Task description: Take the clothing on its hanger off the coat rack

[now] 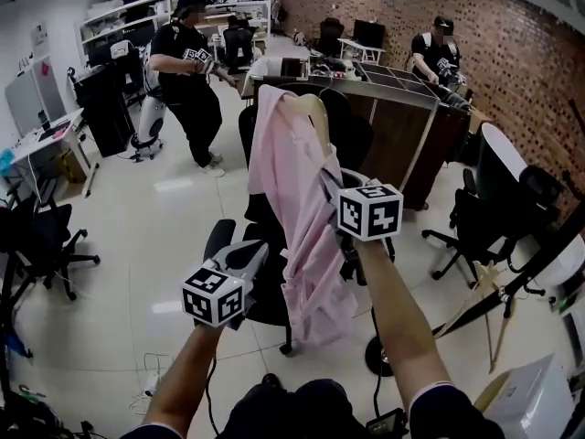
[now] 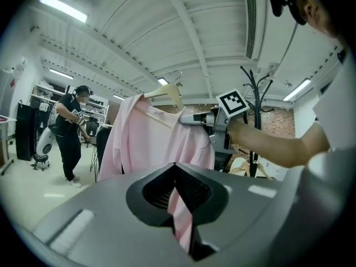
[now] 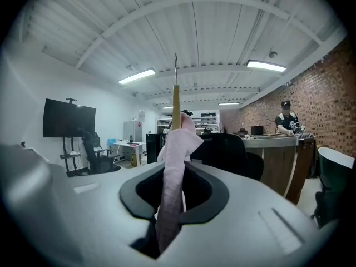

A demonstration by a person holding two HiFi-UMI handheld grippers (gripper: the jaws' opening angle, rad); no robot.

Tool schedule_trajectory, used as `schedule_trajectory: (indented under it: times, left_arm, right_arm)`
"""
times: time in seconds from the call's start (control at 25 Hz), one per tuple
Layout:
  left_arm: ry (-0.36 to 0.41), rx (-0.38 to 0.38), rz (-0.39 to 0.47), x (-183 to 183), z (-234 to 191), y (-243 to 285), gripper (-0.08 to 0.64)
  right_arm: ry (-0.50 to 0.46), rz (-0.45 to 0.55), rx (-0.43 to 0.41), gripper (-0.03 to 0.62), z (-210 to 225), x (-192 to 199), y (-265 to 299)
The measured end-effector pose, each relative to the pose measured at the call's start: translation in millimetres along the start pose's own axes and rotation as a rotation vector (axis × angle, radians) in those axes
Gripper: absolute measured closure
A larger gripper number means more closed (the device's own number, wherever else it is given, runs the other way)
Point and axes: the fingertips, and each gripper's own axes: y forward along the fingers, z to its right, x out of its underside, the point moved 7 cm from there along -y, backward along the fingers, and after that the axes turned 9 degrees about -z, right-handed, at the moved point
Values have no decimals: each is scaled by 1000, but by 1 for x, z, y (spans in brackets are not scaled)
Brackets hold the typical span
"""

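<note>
A pink garment (image 1: pixel 297 208) hangs on a wooden hanger (image 1: pixel 311 108), held up in the air over the office floor. My right gripper (image 1: pixel 329 169) is shut on the garment's shoulder, just under the hanger's arm. In the right gripper view the pink cloth (image 3: pixel 169 193) runs up from between the jaws to the hanger's hook (image 3: pixel 176 71). Lower down, my left gripper (image 1: pixel 265 256) is shut on the garment's side, with a pink fold (image 2: pixel 181 213) pinched between its jaws. The black coat rack (image 2: pixel 253 90) stands behind the right arm, apart from the hanger.
A black office chair (image 1: pixel 260 286) sits right under the garment. A dark wooden counter (image 1: pixel 402 126) stands behind it, with more chairs (image 1: pixel 498 199) to the right. One person (image 1: pixel 187 71) stands at the back left and another (image 1: pixel 439 48) at the back right. A desk (image 1: pixel 41 144) lines the left wall.
</note>
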Motion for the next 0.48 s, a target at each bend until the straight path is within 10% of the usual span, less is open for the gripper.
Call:
schedule_trajectory:
  times: [0.48]
  left_arm:
    - [-85, -79, -35, 14, -24, 21, 548]
  right_arm:
    - [11, -104, -103, 545, 14, 52, 55]
